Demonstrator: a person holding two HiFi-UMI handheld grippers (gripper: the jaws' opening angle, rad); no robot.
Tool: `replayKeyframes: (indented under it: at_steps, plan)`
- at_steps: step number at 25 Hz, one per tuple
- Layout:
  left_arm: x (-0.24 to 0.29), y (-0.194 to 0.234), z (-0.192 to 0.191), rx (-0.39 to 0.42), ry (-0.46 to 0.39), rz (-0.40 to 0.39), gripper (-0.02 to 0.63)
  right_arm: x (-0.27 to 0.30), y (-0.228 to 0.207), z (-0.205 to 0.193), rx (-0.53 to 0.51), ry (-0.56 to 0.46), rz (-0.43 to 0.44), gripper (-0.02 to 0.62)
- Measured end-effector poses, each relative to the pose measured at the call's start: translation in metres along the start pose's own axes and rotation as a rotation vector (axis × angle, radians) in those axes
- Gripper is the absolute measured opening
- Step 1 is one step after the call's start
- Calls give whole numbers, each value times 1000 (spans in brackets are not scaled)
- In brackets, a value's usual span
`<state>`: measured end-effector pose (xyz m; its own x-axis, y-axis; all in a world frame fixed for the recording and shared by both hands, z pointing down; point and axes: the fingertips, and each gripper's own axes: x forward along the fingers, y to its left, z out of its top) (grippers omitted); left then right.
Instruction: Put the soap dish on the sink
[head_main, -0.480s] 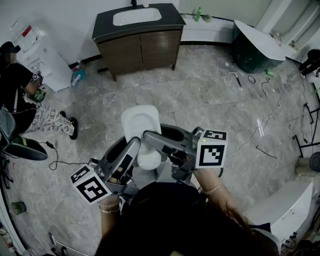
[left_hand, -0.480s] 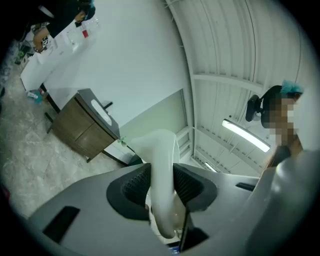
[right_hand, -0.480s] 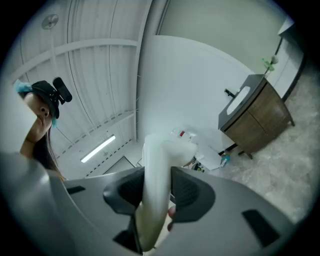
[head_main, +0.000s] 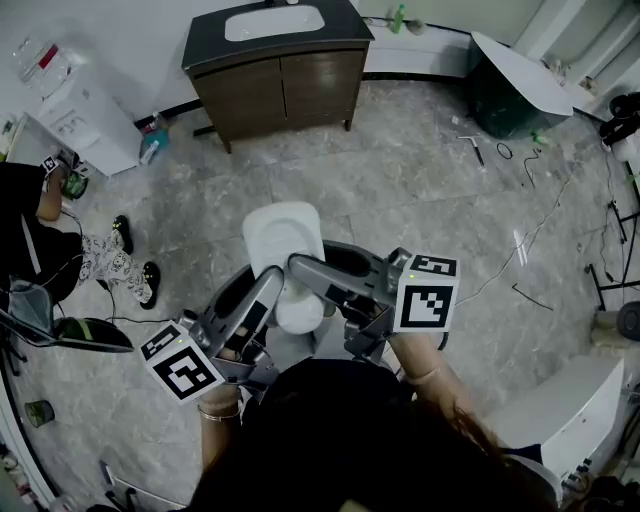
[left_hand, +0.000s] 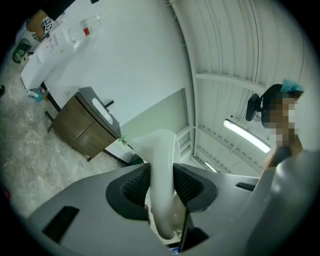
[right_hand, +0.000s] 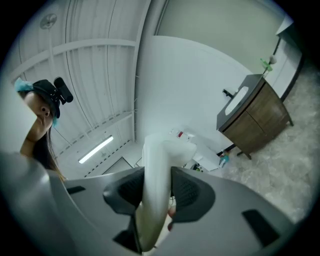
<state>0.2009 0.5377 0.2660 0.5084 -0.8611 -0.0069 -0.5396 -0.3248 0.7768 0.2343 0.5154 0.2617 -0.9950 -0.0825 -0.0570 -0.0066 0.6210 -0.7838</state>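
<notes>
The soap dish is clamped by the left tool and the right tool. Tiled floor is seen between it and the sink, and a person is seated aside.

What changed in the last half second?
Little: the bystander at left has shifted their legs lower in the head view, and the sink cabinet has slid slightly toward the top edge. The left gripper and right gripper still clamp the soap dish, unmoved.
</notes>
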Motion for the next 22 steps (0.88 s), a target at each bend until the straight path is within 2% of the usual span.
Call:
replayKeyframes:
  at_steps: [6,12,18,22]
  plan:
    - [1,-3,0,60,-11,-28,133,1,0,1,-31,-29,28,149]
    - [3,5,5,53,-30,-25,133,8,-6,5,-44,-44,36,150]
    - [39,27,29,-16,-25,-20,133,17,-35,41,-63,-40,12,150]
    - [60,37,35,-11,-34,-5,133,15,-53,61,-67,-48,16,150]
